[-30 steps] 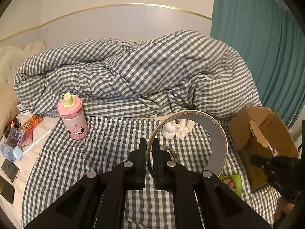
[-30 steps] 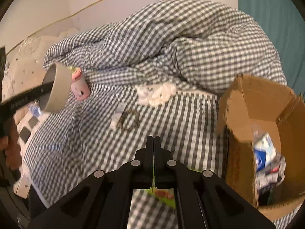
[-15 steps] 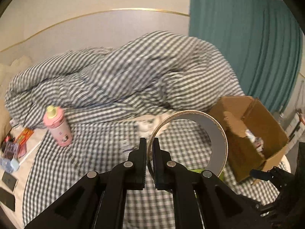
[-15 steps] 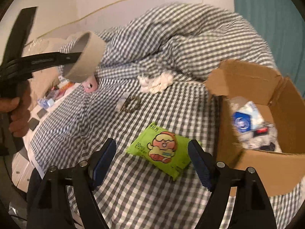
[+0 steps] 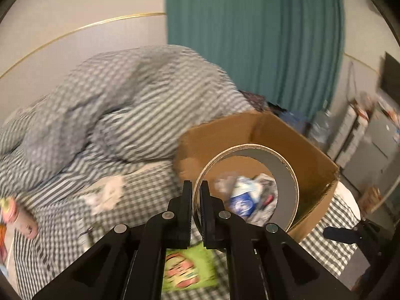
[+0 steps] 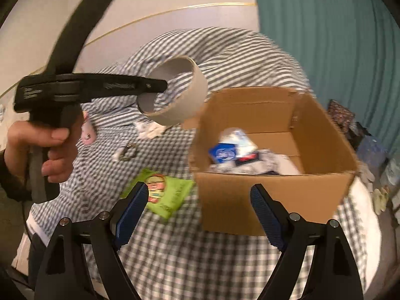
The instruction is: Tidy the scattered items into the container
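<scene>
My left gripper (image 5: 196,195) is shut on the rim of a wide beige tape roll (image 5: 287,175). In the right wrist view that left gripper (image 6: 160,86) holds the tape roll (image 6: 182,105) in the air just left of the cardboard box (image 6: 250,200). The open box (image 5: 312,155) holds several packets and cloths. My right gripper (image 6: 200,188) hangs in front of the box, its jaws opening with nothing pressed between the blue pads. A green snack packet (image 6: 170,192) lies flat on the gingham sheet left of the box.
A white plush lump (image 6: 150,130), a bead bracelet (image 6: 128,152) and a pink bottle (image 5: 22,220) lie on the bed. A crumpled gingham duvet (image 5: 137,100) is piled behind. A teal curtain (image 5: 250,50) and furniture stand to the right.
The left gripper swung right with the tape roll, up to the box. The right gripper opened and let go of the green packet, which now lies on the sheet.
</scene>
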A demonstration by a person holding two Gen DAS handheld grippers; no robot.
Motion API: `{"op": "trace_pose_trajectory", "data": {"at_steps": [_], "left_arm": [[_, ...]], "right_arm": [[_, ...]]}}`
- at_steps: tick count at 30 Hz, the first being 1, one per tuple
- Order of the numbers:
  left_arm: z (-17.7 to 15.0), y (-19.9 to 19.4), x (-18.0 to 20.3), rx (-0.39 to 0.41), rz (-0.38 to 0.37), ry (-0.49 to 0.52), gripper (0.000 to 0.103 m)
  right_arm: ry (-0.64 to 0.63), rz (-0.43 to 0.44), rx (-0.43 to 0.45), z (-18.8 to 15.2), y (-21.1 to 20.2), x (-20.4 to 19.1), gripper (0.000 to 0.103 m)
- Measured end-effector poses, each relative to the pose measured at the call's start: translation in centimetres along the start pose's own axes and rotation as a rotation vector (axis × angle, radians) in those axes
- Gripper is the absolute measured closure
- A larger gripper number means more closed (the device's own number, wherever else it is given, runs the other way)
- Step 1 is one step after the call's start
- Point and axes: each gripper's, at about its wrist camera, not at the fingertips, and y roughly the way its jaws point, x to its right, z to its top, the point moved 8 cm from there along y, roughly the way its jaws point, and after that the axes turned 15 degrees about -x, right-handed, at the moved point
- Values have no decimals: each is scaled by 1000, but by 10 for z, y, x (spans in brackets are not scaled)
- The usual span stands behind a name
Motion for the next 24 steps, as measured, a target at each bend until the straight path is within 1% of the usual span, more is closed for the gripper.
{"op": "trace_pose_trajectory", "data": {"at_steps": [3,6,8,9,10,12,13,14,15,18,19,21,24], "left_arm": [[14,19,31,-28,-24,51,98],[19,39,58,-71,-40,91,96],[21,52,70,-90,-34,110,88],[22,57,75,-96,-29,117,75],[22,61,78,-101,-22,123,50],[22,63,81,-79,2,124,27],[22,60,80,-61,5,119,18],[22,57,78,-46,3,111,13],[23,53,74,-29,0,98,6],[26,37,59,19,-29,49,0],[27,33,54,23,-43,37,0],[29,26,45,26,-62,20,0],[29,14,23,51,-44,-9,0]], "right_arm": [[39,-28,6,-2,-6,25,19],[87,-41,10,-6,-11,48,19],[111,-52,14,-8,-14,61,19],[118,-56,16,-9,-15,64,19],[127,-59,18,-9,-16,69,19],[136,-62,21,-8,-16,74,19],[138,-62,22,-7,-16,76,19],[139,-63,23,-9,-17,76,19],[139,-62,22,-8,-16,76,19],[135,-56,21,-5,-13,72,16],[131,-57,21,-3,-12,69,15],[123,-53,25,1,-9,62,15],[94,-47,31,10,-7,46,15]]}}
